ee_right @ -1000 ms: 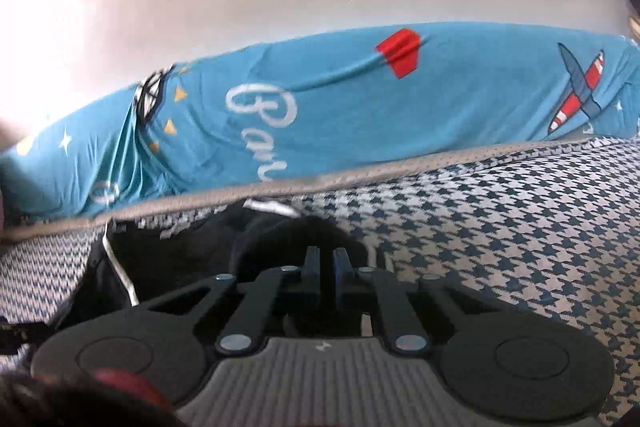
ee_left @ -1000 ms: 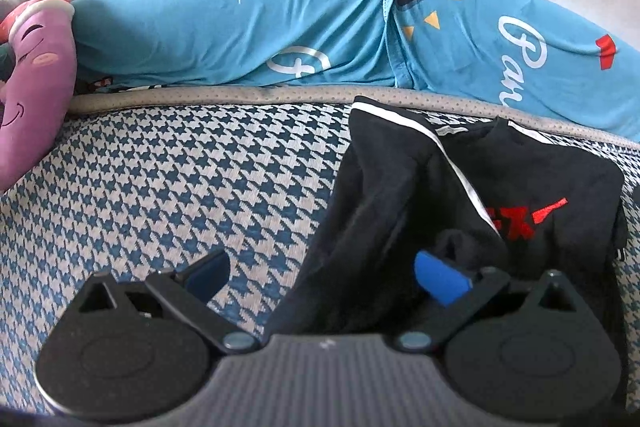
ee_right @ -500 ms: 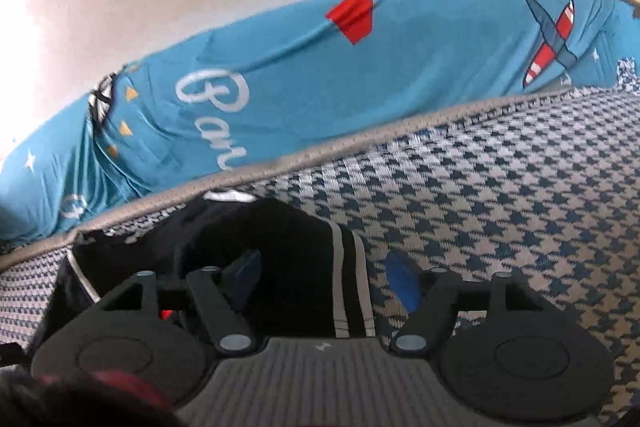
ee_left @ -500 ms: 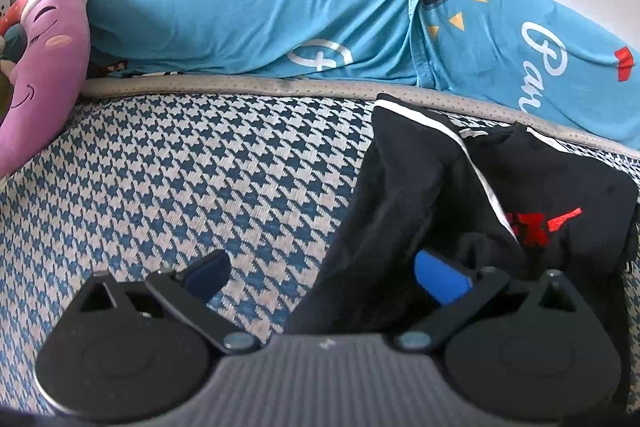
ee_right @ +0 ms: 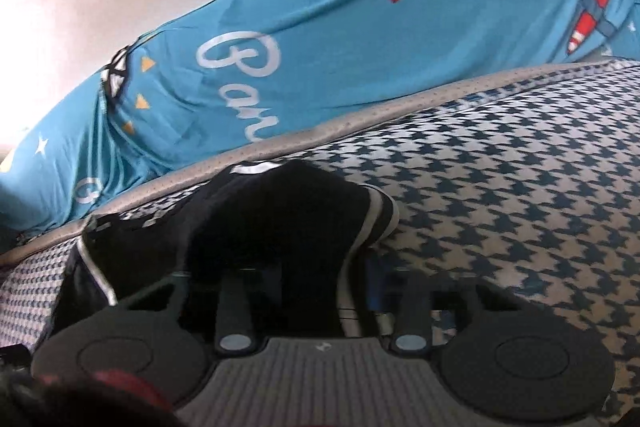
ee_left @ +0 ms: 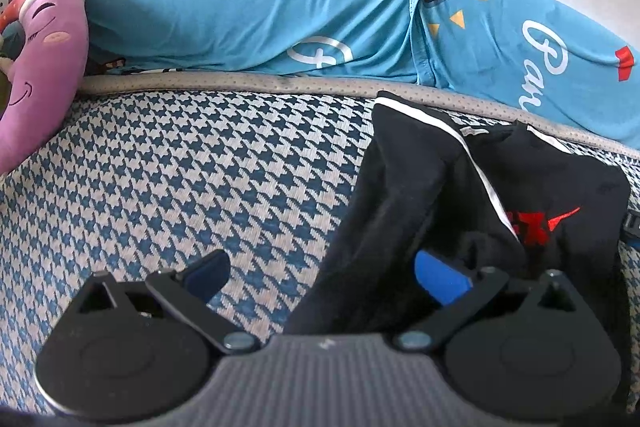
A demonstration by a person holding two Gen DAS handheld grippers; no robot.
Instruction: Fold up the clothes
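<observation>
Lying on houndstooth cover (ee_left: 168, 187) by far edge: black garment (ee_left: 420, 211), long axis running away from left gripper (ee_left: 320, 275), spread wide, empty. Right gripper (ee_right: 320, 291) nearer, fingers blurred, state unclear.

Surfaces: mostly cloth, plus matt plastic gripper parts.

Black garment (ee_left: 420, 195): soft matt knit, white stripe trim, red print. Mattress cover (ee_left: 180, 179): coarse woven houndstooth, perforated grey edge band. Blue bedding (ee_left: 248, 15): smooth, faintly sheened cloth. Purple plush toy (ee_left: 40, 67): velvety. Left gripper (ee_left: 320, 275): matt black plastic, ribbed grey body, blue pads, metal pivots.
</observation>
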